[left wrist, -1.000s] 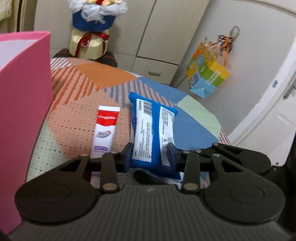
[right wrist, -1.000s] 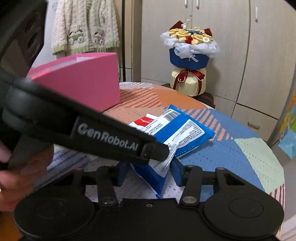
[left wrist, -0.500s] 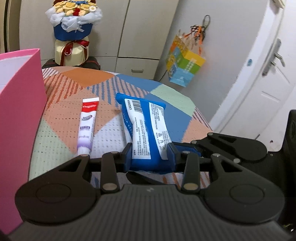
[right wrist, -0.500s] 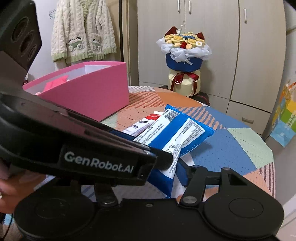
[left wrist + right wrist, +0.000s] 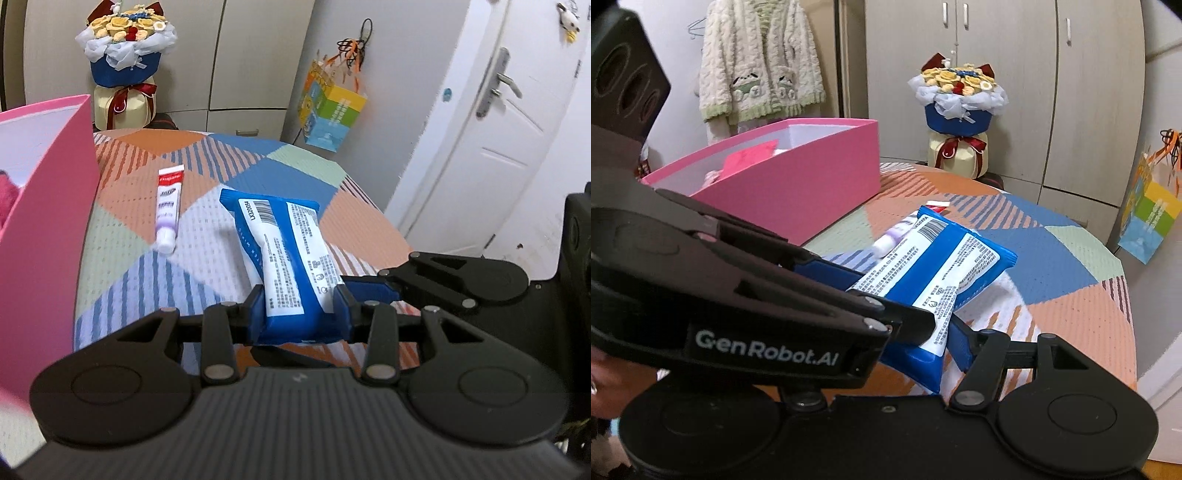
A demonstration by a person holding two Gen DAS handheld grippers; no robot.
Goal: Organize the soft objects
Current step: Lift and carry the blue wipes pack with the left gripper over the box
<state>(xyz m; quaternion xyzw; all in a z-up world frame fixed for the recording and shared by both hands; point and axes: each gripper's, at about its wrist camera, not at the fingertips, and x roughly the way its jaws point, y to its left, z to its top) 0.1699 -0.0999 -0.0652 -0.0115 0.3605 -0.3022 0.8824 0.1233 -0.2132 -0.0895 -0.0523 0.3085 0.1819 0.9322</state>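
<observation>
Two hand-held grippers work over one bench (image 5: 122, 258) covered in a patterned cloth. Nearest, the left hand-held gripper (image 5: 300, 308) is clamped on the near end of one blue wipes pack (image 5: 284, 251), its blue pads pressing both sides; the pack's far end points out over the cloth toward the middle of the bench. In the right wrist view the right hand-held gripper (image 5: 916, 350) has its jaws opening, with the same pack's (image 5: 938, 273) corner between them; its right finger stands just beside the pack, while the left finger is hidden under the left hand-held gripper's body (image 5: 738, 302), so contact there cannot be told.

Just beyond the pack lies one toothpaste tube (image 5: 168, 208), flat on the cloth, cap toward the camera, apart from the pack with bare cloth between. One pink box (image 5: 783, 181) stands on the left side of the bench, open at the top, with soft pink and white items inside; its wall sits near the tube.

The bench's curved right edge (image 5: 1123, 295) drops off near the door side, leaving open cloth there. Farthest, one flower bouquet (image 5: 956, 114) stands past the back edge, and one coloured paper bag (image 5: 330, 110) hangs on the wall.
</observation>
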